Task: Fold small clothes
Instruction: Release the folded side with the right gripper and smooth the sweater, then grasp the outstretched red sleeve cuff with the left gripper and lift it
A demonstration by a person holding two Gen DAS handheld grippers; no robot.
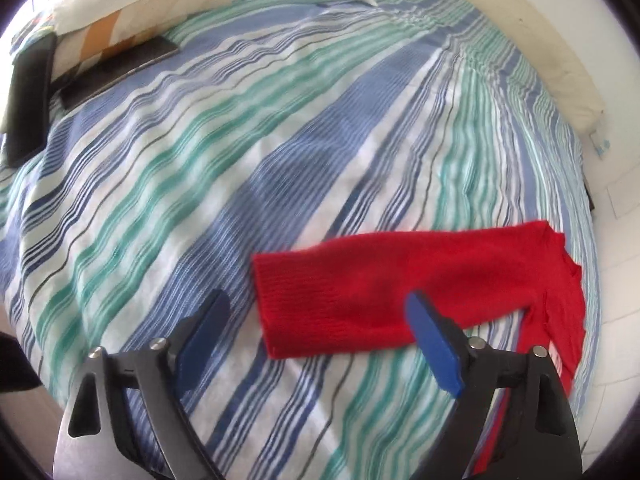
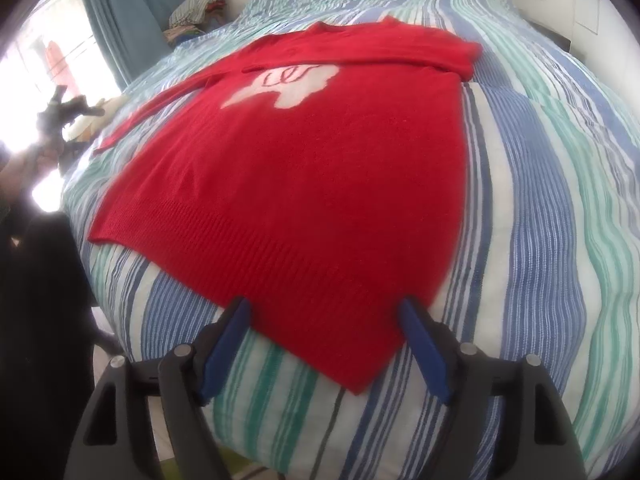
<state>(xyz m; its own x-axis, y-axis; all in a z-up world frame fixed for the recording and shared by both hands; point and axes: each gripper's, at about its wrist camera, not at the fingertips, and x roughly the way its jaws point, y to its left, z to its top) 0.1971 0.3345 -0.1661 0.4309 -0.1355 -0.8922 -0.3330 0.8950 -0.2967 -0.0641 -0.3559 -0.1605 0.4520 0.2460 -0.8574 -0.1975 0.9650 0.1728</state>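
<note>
A red knitted sweater [image 2: 304, 168] with a white patch [image 2: 296, 84] lies flat on the striped bedspread [image 2: 540, 200]. One sleeve is folded across the top [image 2: 420, 52]; the other sleeve [image 2: 152, 108] stretches out to the left. My right gripper [image 2: 323, 305] is open and straddles the near corner of the hem without pressing it. In the left wrist view the stretched sleeve [image 1: 400, 280] lies across the bedspread [image 1: 240, 140], cuff to the left. My left gripper [image 1: 318, 298] hovers open over the cuff end and holds nothing.
A patterned pillow [image 1: 120, 12] and two dark flat objects [image 1: 32, 96] lie at the bed's far left. A cream headboard [image 1: 552, 60] runs along the right. A blue curtain [image 2: 128, 12] and a clothes pile [image 2: 196, 12] stand beyond the bed. A person's dark clothing [image 2: 36, 280] fills the left edge.
</note>
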